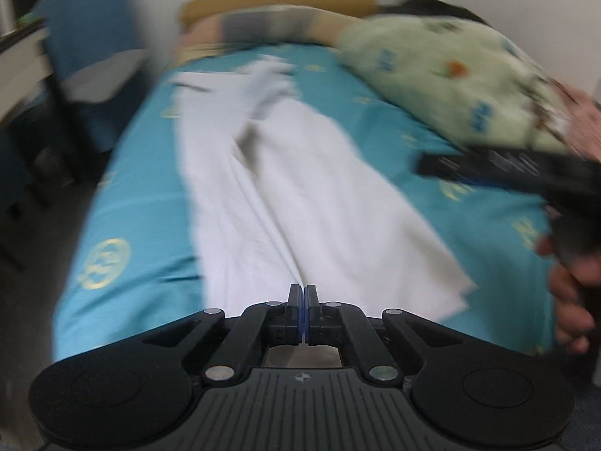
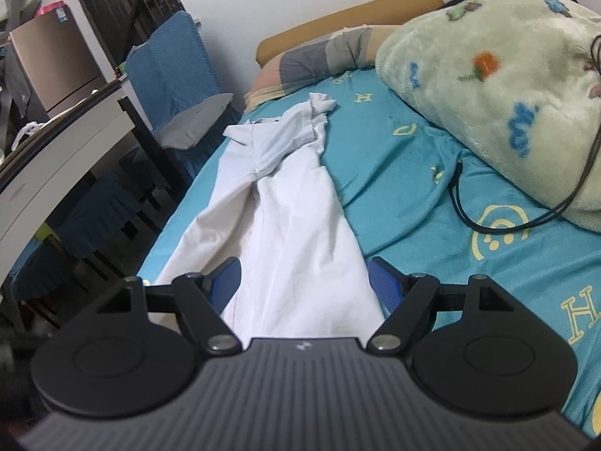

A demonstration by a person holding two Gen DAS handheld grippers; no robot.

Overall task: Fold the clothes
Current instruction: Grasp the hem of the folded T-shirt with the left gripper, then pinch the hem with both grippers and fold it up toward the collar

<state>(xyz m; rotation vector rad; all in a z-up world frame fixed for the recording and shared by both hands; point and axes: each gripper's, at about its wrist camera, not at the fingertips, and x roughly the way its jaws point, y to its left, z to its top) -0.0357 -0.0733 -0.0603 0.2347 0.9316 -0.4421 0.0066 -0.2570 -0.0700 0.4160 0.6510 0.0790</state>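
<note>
A white garment (image 1: 285, 195) lies lengthwise on the teal bed sheet (image 1: 124, 203), folded along its length, collar end far away. My left gripper (image 1: 303, 293) is shut on the garment's near hem, and the cloth fans out from its jaws. The left wrist view is blurred by motion. In the right wrist view the same garment (image 2: 296, 233) runs between the open blue pads (image 2: 387, 285) of my right gripper (image 2: 304, 282), which holds nothing. The right gripper also shows in the left wrist view (image 1: 526, 173), at the right, held by a hand.
A pale green fleece blanket (image 2: 499, 86) is heaped at the right of the bed, with a black cable (image 2: 469, 203) trailing off it. A striped pillow (image 2: 319, 60) lies at the headboard. A blue-covered chair (image 2: 169, 75) and a white desk (image 2: 56, 158) stand left of the bed.
</note>
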